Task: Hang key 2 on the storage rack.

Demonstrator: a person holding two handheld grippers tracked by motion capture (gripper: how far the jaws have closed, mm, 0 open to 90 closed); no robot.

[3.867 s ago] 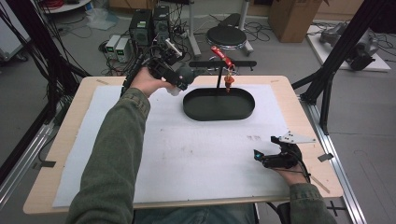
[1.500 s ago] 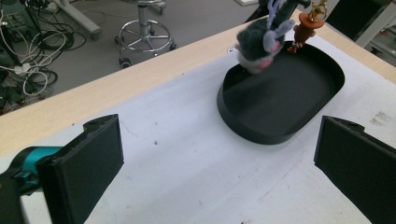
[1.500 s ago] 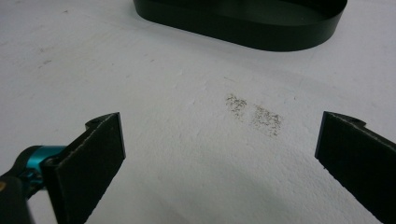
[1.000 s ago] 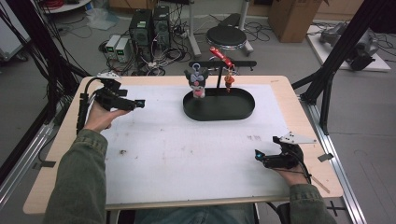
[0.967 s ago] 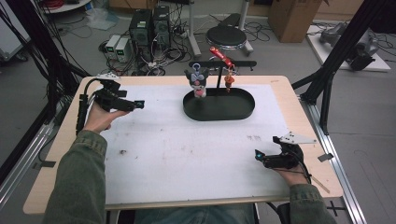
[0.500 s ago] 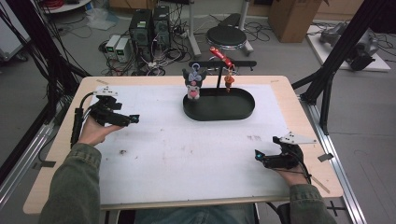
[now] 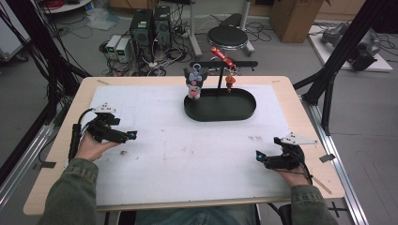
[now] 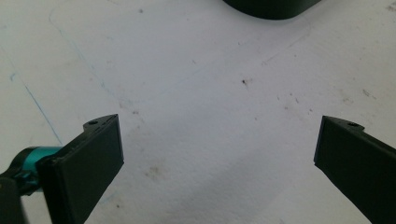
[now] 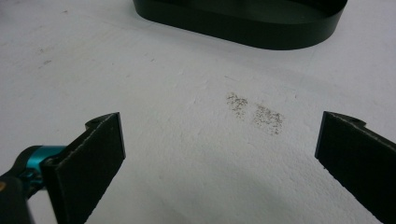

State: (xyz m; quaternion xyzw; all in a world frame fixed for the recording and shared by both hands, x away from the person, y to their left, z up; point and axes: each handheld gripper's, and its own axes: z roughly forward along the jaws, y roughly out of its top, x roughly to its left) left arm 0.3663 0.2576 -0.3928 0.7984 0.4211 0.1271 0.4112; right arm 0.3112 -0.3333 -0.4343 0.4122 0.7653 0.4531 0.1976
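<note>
black oval tray (image 7: 220, 112), seemingly grey-pink plush toy (image 7: 194, 83)

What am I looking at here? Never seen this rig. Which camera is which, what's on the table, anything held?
A person sits at a table covered by a white mat, with a hand-held two-jaw gripper in each hand. The high view looks down from above: left gripper, right gripper. The other two pictures come from cameras riding on each gripper, looking along its black jaws. Both pairs of jaws stand wide apart over bare mat, holding nothing. On the mat is a black oval tray with a stand; a small plush toy and an orange charm hang from it.
</note>
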